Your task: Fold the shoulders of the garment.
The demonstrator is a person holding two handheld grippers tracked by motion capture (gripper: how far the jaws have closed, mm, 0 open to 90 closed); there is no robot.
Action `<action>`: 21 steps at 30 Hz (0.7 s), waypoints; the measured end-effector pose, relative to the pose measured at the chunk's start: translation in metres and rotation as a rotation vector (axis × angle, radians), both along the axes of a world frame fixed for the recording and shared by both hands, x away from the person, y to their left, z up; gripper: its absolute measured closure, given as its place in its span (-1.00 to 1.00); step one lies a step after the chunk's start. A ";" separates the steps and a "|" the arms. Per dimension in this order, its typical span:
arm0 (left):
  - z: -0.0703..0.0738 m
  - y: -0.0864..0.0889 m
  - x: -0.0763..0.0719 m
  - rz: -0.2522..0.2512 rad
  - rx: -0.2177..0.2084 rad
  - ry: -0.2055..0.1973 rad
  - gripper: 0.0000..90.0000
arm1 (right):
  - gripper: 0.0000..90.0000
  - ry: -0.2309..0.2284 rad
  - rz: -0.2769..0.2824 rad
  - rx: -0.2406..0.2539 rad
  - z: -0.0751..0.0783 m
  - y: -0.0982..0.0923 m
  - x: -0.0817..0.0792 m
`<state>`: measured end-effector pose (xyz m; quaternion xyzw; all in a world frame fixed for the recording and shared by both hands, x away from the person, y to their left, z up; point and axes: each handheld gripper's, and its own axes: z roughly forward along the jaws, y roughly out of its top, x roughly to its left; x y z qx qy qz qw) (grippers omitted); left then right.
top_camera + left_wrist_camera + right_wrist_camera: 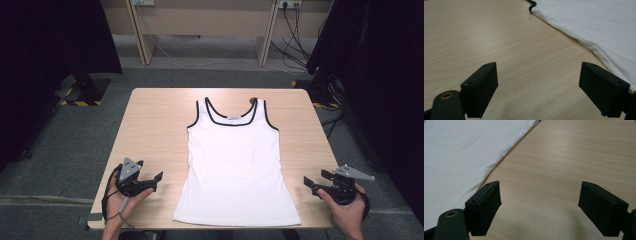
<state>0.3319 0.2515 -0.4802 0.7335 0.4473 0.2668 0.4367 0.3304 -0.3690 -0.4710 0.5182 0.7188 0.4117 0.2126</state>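
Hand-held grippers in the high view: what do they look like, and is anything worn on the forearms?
Both are black two-jaw tools. The left hand-held gripper and the right hand-held gripper each carry a grey three-cornered plate on top. A dark cable loops down from the left one. Close up, the jaws are blocky black pads with small screw holes. The forearms are bare, with no sleeves.

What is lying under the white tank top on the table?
The white tank top lies flat, directly on the wooden table. Bare wood shows around it on all sides. Whether anything is hidden beneath the fabric cannot be seen, though no bump shows.
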 end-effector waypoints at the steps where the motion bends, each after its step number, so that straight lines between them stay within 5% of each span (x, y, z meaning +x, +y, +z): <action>1: -0.001 0.000 0.000 -0.006 -0.004 0.001 -0.67 | -0.60 0.000 -0.003 -0.001 -0.001 -0.001 -0.002; 21: -0.004 -0.004 0.001 -0.005 0.014 -0.015 -0.65 | -0.63 -0.003 -0.010 -0.007 -0.003 0.002 0.002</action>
